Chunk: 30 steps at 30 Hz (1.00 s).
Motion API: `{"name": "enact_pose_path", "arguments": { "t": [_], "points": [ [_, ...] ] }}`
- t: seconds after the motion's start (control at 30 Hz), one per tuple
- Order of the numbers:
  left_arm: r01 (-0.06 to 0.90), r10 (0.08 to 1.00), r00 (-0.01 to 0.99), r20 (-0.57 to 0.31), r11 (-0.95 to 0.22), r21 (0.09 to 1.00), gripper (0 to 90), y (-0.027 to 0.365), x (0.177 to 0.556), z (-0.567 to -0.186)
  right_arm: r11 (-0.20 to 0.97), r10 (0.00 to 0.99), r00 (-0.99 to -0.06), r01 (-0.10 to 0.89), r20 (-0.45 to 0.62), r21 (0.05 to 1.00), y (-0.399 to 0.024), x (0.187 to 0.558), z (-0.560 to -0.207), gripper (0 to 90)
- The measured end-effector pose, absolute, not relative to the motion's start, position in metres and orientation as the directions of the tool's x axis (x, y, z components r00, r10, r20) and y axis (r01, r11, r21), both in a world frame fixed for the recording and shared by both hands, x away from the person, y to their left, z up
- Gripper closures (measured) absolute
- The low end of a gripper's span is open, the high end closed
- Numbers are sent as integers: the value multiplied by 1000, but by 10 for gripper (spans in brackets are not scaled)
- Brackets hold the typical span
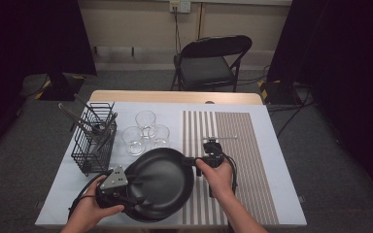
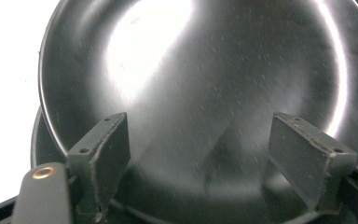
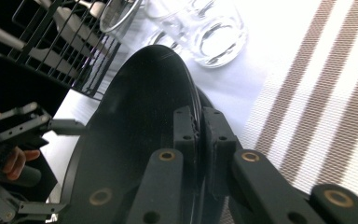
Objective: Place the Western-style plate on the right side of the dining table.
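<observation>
A black plate is tilted up at the front of the table, above a second black plate that lies flat under it. My right gripper is shut on the tilted plate's right rim; in the right gripper view its pads pinch that rim edge-on. My left gripper is at the plate's left side. In the left gripper view its jaws stand wide open, with the glossy plate face behind them and nothing pressed between the pads.
A black wire basket with utensils stands at the left. Three clear glasses sit just beyond the plates. A brown striped placemat covers the table's right half. A folding chair stands behind the table.
</observation>
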<state>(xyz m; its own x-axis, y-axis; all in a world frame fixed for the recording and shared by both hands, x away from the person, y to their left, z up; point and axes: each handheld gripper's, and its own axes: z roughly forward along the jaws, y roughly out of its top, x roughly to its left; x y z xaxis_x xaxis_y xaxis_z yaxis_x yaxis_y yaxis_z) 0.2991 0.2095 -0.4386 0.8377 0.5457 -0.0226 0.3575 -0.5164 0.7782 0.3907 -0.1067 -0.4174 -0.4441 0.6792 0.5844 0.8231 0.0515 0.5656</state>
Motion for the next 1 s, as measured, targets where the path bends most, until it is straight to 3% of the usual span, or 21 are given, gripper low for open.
{"name": "enact_pose_path", "arguments": {
  "t": [0.5, 1.0],
  "points": [
    [389, 551, 833, -50, -517, 763, 232, 215, 299, -440, 32, 689, -417, 834, 592, 550, -121, 395, -421, 848],
    [423, 543, 836, -75, -553, 718, 334, 223, 296, -436, 39, 689, -408, 846, 599, 532, -126, 396, -426, 845]
  ]
}}
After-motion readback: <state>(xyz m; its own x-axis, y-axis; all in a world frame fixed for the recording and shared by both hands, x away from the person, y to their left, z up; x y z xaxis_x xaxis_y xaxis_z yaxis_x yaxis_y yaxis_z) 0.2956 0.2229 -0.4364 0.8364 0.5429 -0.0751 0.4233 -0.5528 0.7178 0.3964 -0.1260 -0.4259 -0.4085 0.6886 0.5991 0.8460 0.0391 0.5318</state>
